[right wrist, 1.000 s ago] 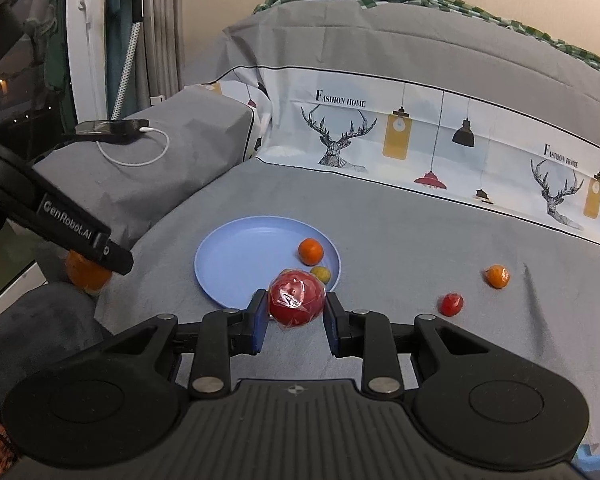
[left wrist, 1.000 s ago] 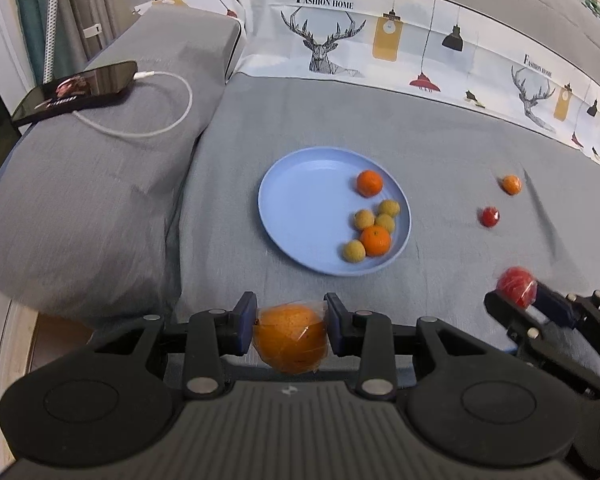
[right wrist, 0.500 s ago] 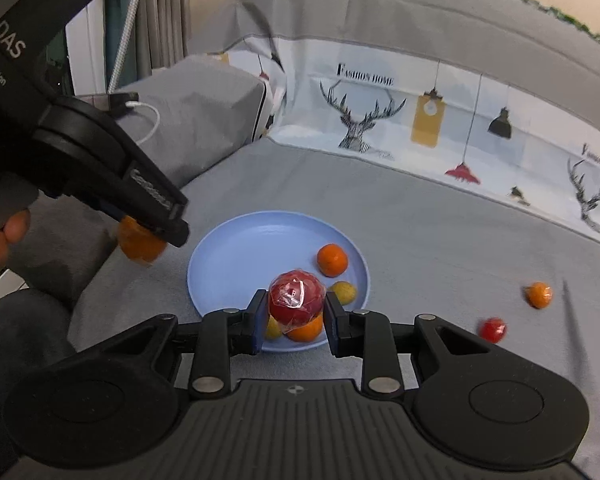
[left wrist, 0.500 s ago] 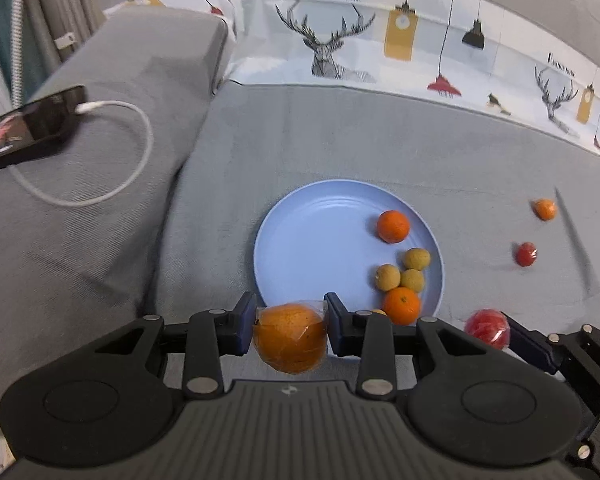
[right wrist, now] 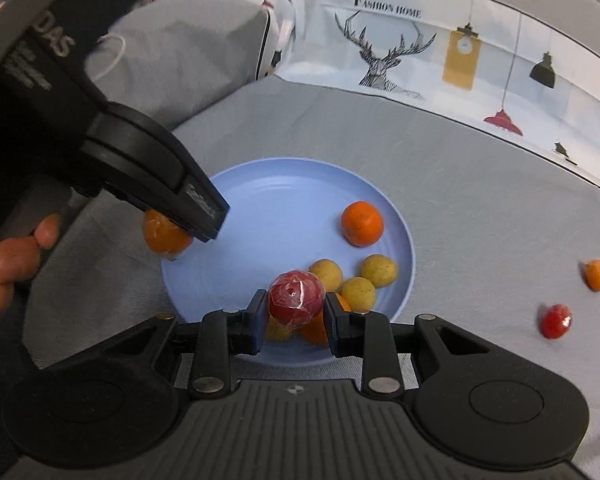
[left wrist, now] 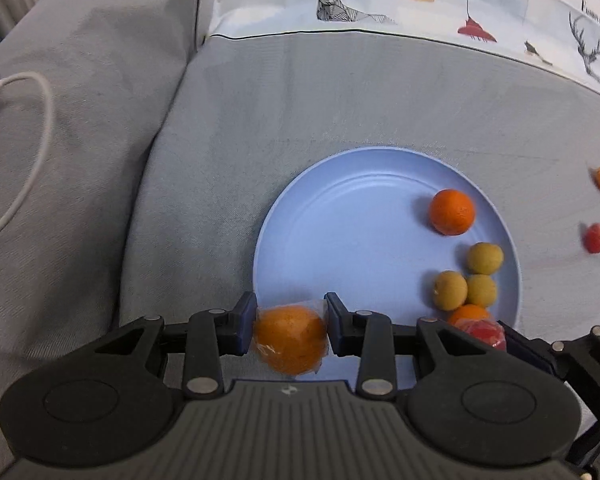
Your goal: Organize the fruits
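Fruit under handling: a plastic-wrapped orange [left wrist: 291, 339] is pinched between the pads of the left gripper [left wrist: 291, 326], over the blue plate [left wrist: 340, 240] at its 7 o'clock rim in the left wrist view. The left jaws have just been easing apart by a small amount, with the orange between them and the pads on its sides. In the right wrist view the same orange [right wrist: 166, 234] shows under the left gripper's fingertip, at the plate's [right wrist: 268, 188] 9 o'clock edge, and a hand [right wrist: 8, 268] grips the tool's handle.

The right gripper [right wrist: 295, 312] is clamped on a plastic-wrapped red fruit [right wrist: 296, 298], held above the plate's 6 o'clock portion.

Inside the plate: a bare orange [right wrist: 362, 223] at 2 o'clock, three yellow-green round fruits [right wrist: 358, 292] clustered at 4 o'clock, touching one another, and a further orange [right wrist: 316, 330] and yellow fruit partly hidden behind the right gripper's fingers.

Off the plate, on the grey bedsheet [right wrist: 480, 208] at 3 o'clock: a small wrapped orange fruit [right wrist: 598, 275] and a small wrapped red fruit [right wrist: 556, 321], near each other, well apart from the plate; both blurred.

At 10 o'clock, a grey pillow [left wrist: 80, 100] carrying a white cable [left wrist: 40, 120].
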Demonstrator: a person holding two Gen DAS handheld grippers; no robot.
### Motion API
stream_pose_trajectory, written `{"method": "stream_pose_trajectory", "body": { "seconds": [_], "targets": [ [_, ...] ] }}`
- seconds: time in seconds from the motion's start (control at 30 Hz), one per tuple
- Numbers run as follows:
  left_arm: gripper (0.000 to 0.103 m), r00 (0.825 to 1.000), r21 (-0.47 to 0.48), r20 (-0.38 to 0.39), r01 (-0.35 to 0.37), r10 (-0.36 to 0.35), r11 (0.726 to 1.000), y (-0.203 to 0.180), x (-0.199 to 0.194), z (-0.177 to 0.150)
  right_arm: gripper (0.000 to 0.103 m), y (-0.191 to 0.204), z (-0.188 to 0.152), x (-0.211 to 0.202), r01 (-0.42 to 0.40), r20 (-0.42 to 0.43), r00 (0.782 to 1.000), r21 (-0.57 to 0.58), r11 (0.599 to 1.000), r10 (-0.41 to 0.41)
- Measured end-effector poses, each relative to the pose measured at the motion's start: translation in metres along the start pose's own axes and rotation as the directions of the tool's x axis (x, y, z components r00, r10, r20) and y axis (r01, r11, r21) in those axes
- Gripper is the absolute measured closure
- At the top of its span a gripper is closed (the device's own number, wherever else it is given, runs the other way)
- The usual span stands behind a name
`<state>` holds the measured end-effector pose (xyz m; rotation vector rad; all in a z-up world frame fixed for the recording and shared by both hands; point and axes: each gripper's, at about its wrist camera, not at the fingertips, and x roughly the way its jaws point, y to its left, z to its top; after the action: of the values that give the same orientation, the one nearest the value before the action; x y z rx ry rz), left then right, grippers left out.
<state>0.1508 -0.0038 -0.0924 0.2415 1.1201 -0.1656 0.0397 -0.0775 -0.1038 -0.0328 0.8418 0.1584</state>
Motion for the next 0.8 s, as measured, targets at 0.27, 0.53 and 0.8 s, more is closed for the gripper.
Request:
{"method": "stream_pose_trajectory", "body": {
  "seconds": [0.27, 0.53, 0.8],
  "targets": [
    [0.000, 0.995, 0.053, 0.096, -0.011, 0.006, 0.999, -0.002, -0.032, 0.001, 0.011, -0.001, 0.012, -0.014, 0.001, 0.027, 1.000, -0.019, 1.000, 0.000],
    [0.000, 0.990, -0.032, 0.122, -0.073, 0.077, 0.997, 0.011, -0.095, -0.064, 0.003, -0.006, -0.025, -0.084, -0.003, -0.005, 1.000, 0.004, 1.000, 0.003],
    [0.000, 0.991, -0.070, 0.041, -0.126, 0.129, 0.990, 0.015, -0.120, -0.140, 0.001, -0.002, -0.055, -0.147, 0.027, 0.080, 0.996, 0.067, 0.997, -0.032]
  ]
}}
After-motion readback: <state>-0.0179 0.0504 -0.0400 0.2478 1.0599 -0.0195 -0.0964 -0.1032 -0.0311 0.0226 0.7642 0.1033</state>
